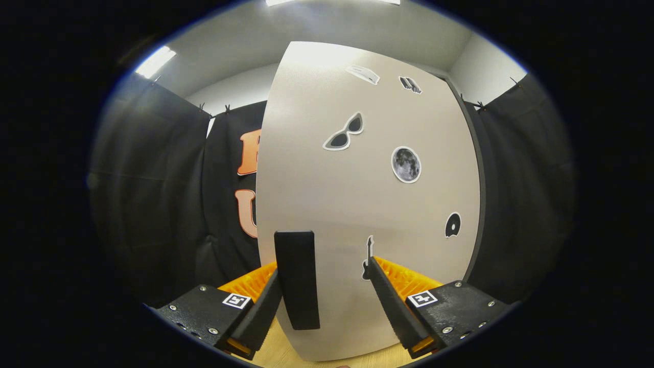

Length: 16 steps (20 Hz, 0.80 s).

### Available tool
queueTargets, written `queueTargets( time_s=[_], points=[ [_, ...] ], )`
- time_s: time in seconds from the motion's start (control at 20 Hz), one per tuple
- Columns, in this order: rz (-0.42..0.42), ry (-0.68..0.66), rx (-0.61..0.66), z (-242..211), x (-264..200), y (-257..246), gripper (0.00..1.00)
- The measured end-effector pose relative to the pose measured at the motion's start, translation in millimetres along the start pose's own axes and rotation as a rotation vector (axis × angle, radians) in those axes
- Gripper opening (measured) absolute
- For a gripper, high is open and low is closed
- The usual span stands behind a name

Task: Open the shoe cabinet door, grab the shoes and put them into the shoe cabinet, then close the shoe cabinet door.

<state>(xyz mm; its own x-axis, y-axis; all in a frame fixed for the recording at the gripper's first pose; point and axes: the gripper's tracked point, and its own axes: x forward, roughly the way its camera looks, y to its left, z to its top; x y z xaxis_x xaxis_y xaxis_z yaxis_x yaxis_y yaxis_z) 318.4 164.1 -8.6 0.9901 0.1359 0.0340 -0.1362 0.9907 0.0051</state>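
The gripper (325, 276) is spread wide, gripping nothing. Its left finger sits just beside the black handle (297, 278) on the pale shoe cabinet door (357, 204), close ahead; stickers (406, 164) dot the door's right side.

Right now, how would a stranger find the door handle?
Look at the pale cabinet door with stickers on it. Near its lower left edge sits the handle, between the open tongs, closer to the left finger. It is the one solid black upright bar; the stickers are flat pictures.
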Motion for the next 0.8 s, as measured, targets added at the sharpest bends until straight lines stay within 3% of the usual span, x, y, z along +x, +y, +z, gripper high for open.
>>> queueTargets(
  time_s=[0.8],
  points=[
    [-0.086, 0.032, -0.001, 4.0, 7.0, -1.3, 0.96]
  ],
)
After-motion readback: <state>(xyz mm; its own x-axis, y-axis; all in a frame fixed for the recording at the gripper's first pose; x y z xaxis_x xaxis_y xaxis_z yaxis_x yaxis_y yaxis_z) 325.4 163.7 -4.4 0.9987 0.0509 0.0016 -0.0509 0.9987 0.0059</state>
